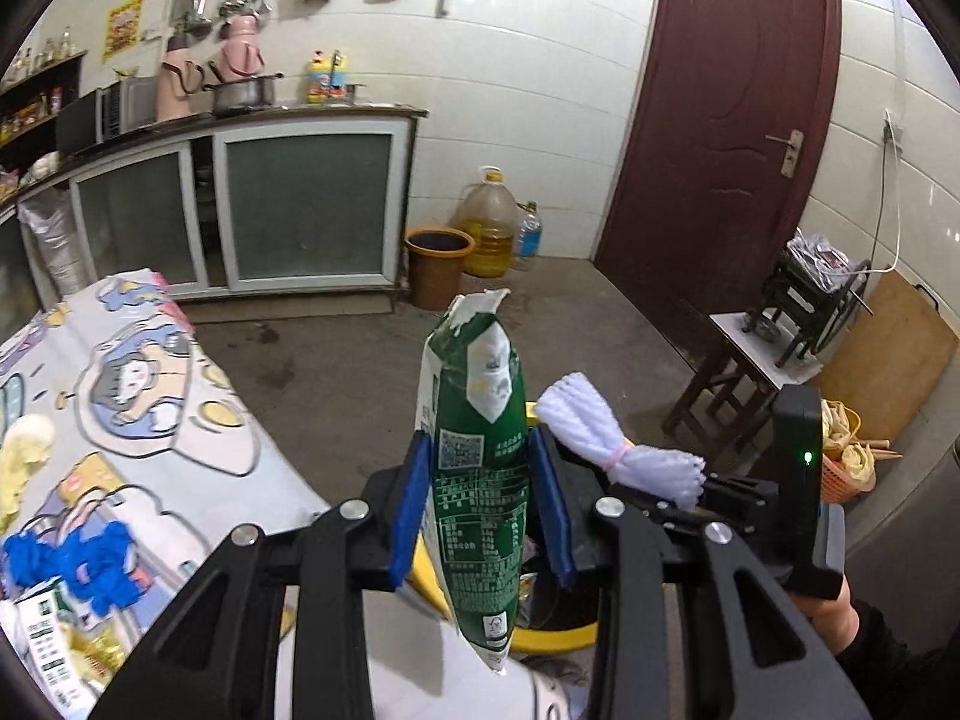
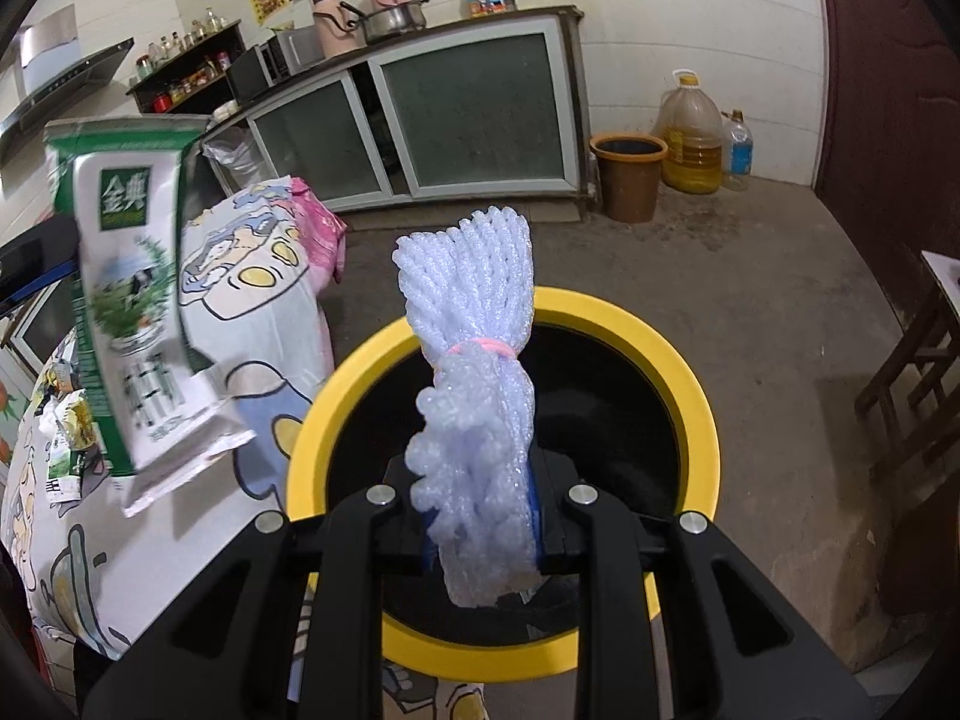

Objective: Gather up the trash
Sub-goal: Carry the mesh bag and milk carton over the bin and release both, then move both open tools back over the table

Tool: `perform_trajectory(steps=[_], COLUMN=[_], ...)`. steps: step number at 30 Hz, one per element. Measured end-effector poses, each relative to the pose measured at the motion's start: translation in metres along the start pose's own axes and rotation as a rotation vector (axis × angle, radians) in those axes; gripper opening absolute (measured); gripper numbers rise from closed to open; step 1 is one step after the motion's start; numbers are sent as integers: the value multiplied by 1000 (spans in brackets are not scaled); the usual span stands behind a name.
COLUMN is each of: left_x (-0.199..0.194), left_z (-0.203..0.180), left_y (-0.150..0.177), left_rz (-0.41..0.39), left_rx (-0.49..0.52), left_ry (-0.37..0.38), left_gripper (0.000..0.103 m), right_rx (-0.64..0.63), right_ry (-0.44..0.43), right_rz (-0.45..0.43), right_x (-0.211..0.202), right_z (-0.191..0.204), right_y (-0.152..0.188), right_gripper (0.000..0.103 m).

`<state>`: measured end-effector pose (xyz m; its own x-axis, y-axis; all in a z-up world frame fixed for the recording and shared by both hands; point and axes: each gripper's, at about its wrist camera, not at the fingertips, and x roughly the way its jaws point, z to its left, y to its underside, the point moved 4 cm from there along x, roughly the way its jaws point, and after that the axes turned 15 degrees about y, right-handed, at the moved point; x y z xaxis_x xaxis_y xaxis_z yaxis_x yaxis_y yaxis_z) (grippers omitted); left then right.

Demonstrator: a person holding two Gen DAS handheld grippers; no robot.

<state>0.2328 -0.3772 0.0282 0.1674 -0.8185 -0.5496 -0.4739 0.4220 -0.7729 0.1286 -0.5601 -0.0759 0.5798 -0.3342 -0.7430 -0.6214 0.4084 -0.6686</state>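
Observation:
My left gripper [image 1: 480, 498] is shut on a green and white milk carton [image 1: 477, 468], held upright beside the table edge; the carton also shows in the right wrist view [image 2: 135, 312]. My right gripper [image 2: 480, 528] is shut on a white foam net bundle [image 2: 474, 396] tied with a pink band, held directly above the open yellow-rimmed trash bin [image 2: 696, 378]. The bundle also shows in the left wrist view [image 1: 618, 444], with the bin's yellow rim [image 1: 546, 639] below my left gripper.
A table with a cartoon-print cloth [image 1: 156, 408] at left carries a blue crumpled item [image 1: 78, 564], another carton [image 1: 51, 642] and yellowish scraps [image 1: 21, 450]. A brown bucket [image 1: 437, 267], oil jug [image 1: 489, 228], wooden stool [image 1: 738, 384] and door [image 1: 726, 132] stand beyond.

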Motion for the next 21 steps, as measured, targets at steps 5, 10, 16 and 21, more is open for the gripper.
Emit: perform_trajectory(steps=[5, 10, 16, 21], left_x=[35, 61, 70, 54], left_z=[-6, -9, -5, 3], left_y=[-1, 3, 6, 10], left_rz=[31, 65, 68, 23], left_rx=[-12, -14, -42, -53], left_ry=[31, 35, 58, -14], left_gripper=[32, 32, 60, 94], right_rx=[15, 28, 42, 43], right_ry=[8, 23, 44, 77], right_rz=[32, 59, 99, 106], right_x=[9, 16, 23, 23], right_z=[-5, -10, -14, -18], right_y=[5, 8, 8, 11], right_gripper=[21, 22, 37, 58])
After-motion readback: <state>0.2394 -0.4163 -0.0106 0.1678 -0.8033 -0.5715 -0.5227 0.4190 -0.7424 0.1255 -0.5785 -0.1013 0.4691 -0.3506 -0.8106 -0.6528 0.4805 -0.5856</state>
